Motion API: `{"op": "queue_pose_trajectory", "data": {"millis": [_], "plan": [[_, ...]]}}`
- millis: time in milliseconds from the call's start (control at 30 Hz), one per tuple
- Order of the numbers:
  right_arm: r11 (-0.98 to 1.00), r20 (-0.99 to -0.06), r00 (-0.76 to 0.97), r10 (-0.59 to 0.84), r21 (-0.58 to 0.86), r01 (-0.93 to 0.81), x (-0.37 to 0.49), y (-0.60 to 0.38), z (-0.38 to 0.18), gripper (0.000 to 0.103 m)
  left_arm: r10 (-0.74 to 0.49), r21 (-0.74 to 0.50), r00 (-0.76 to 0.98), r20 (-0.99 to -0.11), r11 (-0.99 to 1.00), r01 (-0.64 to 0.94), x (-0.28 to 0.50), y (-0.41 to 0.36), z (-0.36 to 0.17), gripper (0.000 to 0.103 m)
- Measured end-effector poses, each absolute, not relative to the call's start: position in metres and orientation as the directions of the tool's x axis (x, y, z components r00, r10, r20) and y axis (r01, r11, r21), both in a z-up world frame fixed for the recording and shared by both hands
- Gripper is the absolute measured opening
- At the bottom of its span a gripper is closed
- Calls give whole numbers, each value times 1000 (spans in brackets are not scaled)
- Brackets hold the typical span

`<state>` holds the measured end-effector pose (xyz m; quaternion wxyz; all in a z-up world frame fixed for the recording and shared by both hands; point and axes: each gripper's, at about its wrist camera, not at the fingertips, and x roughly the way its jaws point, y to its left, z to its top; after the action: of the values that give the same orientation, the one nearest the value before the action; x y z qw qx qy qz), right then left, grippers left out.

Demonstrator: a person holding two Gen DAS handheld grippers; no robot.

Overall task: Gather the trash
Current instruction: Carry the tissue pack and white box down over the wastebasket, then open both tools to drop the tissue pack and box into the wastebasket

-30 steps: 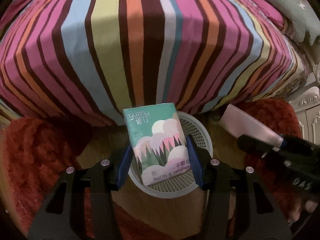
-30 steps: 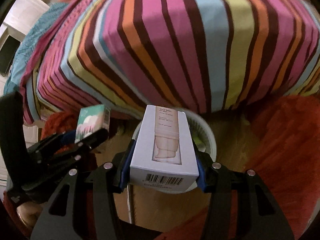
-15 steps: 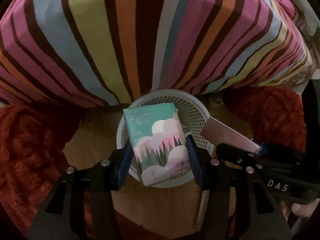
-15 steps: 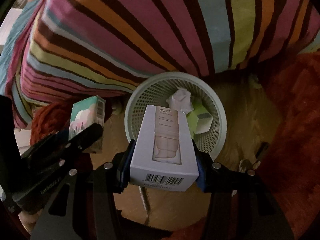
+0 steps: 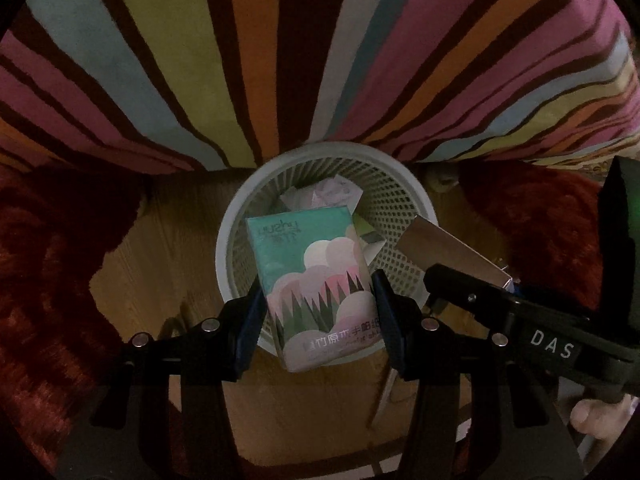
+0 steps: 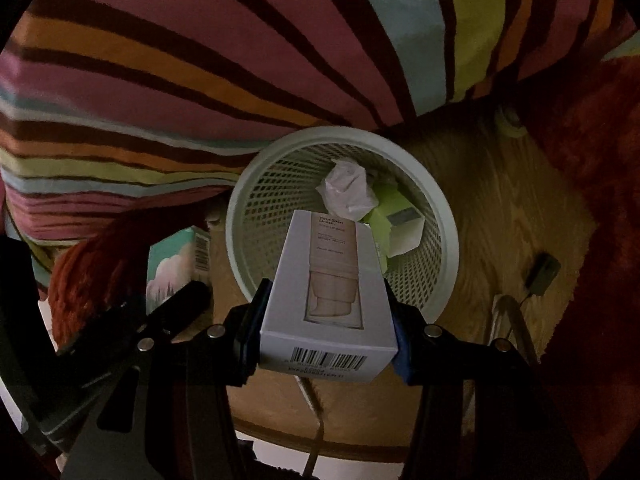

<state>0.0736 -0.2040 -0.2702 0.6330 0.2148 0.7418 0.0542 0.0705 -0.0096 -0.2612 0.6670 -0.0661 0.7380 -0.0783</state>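
Striped bedding (image 5: 280, 60) overhangs a wood floor (image 6: 500, 208) where a white mesh bin (image 5: 400, 200) stands. Left gripper (image 5: 316, 312) clamps a glossy tissue pack (image 5: 312, 280), its long axis pointing binward above the rim. Right gripper (image 6: 326, 328) clamps a white carton (image 6: 332, 280), likewise aimed. Crumpled paper (image 6: 346, 188) lies inside.

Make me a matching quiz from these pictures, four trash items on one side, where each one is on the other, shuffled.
Things:
1. teal tissue pack
2. white skincare box
3. crumpled tissue
4. green carton

Places:
A. lying in the basket, beside the green carton
B. clamped in the right tool
C. clamped in the left tool
D. lying in the basket, open end up

Pairs: 1-C, 2-B, 3-A, 4-D
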Motion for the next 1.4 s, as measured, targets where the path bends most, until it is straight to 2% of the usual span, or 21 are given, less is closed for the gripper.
{"op": "queue_pose_trajectory", "data": {"millis": [700, 933, 1200, 1267, 1300, 1333, 1400], "plan": [[866, -891, -208, 404, 298, 401, 83, -213, -329, 49, -171, -173, -323, -931, 985, -23, 73, -23, -334, 51], [846, -873, -230, 431, 301, 440, 79, -213, -341, 49, -147, -150, -364, -920, 988, -19, 71, -27, -348, 53], [838, -862, -246, 443, 300, 455, 81, -210, -348, 50, -178, -165, -386, -905, 984, -68, 71, -22, -358, 55], [833, -856, -248, 454, 309, 459, 80, -210, -350, 52, -190, -173, -390, -901, 982, -80, 71, -21, -360, 70], [829, -852, -251, 460, 310, 466, 80, -211, -352, 63, -194, -175, -388, -901, 981, -82, 71, -22, -360, 71], [826, -851, -253, 460, 307, 472, 79, -211, -353, 81, -196, -178, -386, -901, 980, -84, 72, -22, -360, 71], [826, -856, -250, 452, 295, 480, 79, -213, -354, 93, -201, -182, -378, -904, 980, -86, 73, -21, -359, 77]]}}
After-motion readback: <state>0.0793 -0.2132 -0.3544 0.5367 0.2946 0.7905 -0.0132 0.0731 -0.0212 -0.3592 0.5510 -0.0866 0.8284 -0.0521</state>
